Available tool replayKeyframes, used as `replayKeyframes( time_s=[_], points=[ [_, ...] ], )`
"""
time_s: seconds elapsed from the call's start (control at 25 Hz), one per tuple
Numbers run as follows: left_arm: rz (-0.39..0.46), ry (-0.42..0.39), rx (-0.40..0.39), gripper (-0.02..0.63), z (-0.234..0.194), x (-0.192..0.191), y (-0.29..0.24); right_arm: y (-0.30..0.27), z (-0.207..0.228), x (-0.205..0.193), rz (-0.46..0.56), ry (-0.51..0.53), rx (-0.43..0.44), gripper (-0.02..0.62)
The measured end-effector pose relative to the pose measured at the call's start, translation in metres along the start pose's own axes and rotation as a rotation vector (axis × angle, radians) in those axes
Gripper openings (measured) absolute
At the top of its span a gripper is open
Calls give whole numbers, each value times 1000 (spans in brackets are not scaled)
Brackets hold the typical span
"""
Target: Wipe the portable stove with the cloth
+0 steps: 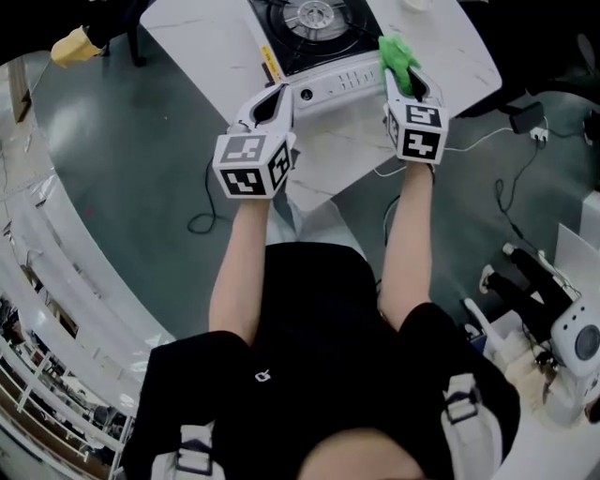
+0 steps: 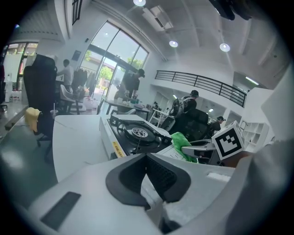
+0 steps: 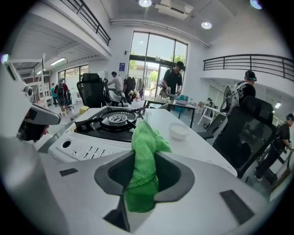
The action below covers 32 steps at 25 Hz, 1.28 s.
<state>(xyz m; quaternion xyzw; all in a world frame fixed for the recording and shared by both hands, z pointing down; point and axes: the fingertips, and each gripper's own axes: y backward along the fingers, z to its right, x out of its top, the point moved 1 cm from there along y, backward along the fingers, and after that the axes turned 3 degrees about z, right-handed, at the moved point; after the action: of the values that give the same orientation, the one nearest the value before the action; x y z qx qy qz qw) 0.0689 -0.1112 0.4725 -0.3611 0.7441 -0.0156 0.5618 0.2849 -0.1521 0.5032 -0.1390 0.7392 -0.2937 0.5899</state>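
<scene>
A: Right side?

B: My right gripper (image 3: 144,173) is clamped on the green cloth (image 3: 143,158). The cloth is bunched between the jaws, with a tuft sticking up past the tips. From the head view, the cloth (image 1: 397,54) sits at the front right corner of the stove (image 1: 314,47). I can't tell if it touches the stove.

A: Left?

B: My left gripper (image 2: 147,158) has its jaws together at the tips and nothing between them. It's in front of the stove's front left corner, over the white table (image 1: 206,47), near the front panel.

A: Stove position?

B: It's on the table, with the burner (image 1: 314,14) on top and the control panel facing me. The right gripper view shows the panel (image 3: 85,149) just left of the cloth. There's a small white bowl (image 3: 178,131) on the table to the right, apart from the stove.

A: The two grippers?

B: Side by side, one at each front corner, both pointing at the stove. The right one shows in the left gripper view, cloth (image 2: 181,142) poking out.
</scene>
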Motion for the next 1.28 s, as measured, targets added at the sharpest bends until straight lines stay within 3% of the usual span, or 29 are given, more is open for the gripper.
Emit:
replayKeyframes(
  time_s=[0.2,0.96,1.28],
  points=[
    [-8,18,16,-5,-7,-9,10,3,-24,3,-5,91,1,106],
    [19,39,61,-5,-22,-10,35,14,-107,5,13,132,133,103],
    [26,19,67,-5,-17,-5,38,18,-150,10,32,157,235,104]
  ],
)
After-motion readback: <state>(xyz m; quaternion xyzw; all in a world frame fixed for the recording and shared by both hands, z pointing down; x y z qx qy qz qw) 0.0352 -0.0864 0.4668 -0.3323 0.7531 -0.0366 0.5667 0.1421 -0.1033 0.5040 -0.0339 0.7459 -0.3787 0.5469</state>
